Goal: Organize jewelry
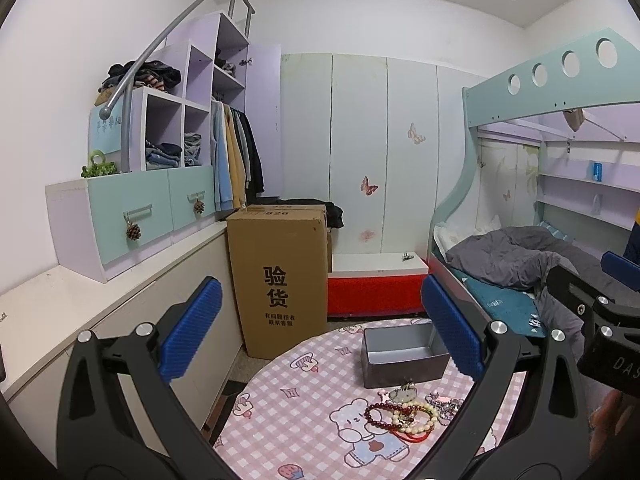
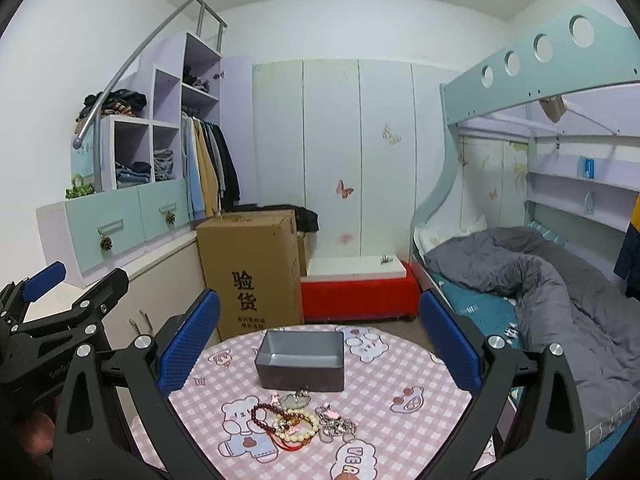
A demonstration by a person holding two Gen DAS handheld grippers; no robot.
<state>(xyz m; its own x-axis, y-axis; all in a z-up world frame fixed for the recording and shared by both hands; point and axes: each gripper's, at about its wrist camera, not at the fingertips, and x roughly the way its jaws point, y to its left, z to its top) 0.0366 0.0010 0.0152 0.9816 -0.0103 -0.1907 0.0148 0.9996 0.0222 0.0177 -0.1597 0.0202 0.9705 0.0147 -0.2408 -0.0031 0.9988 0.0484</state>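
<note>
Right wrist view: my right gripper wide, empty; left gripper likewise. Jewelry heaped low centre on table, box just behind, empty. Nothing sorted yet.

Left hand-held gripper: raised above the near left edge of the desk, pointing forward and level. Jaws spread wide, blue ribbed pads facing each other, nothing between them. Black linkage arms with silver pivot bolts angled outward from the body. Seen from the right wrist view at the far left edge, tilted slightly upward.

Right hand-held gripper: raised above the near edge of the desk, just beside the left one, pointing forward. Jaws likewise spread wide, pads bare, gripping nothing.

Hand: fingers partly visible beneath the left unit.
</note>
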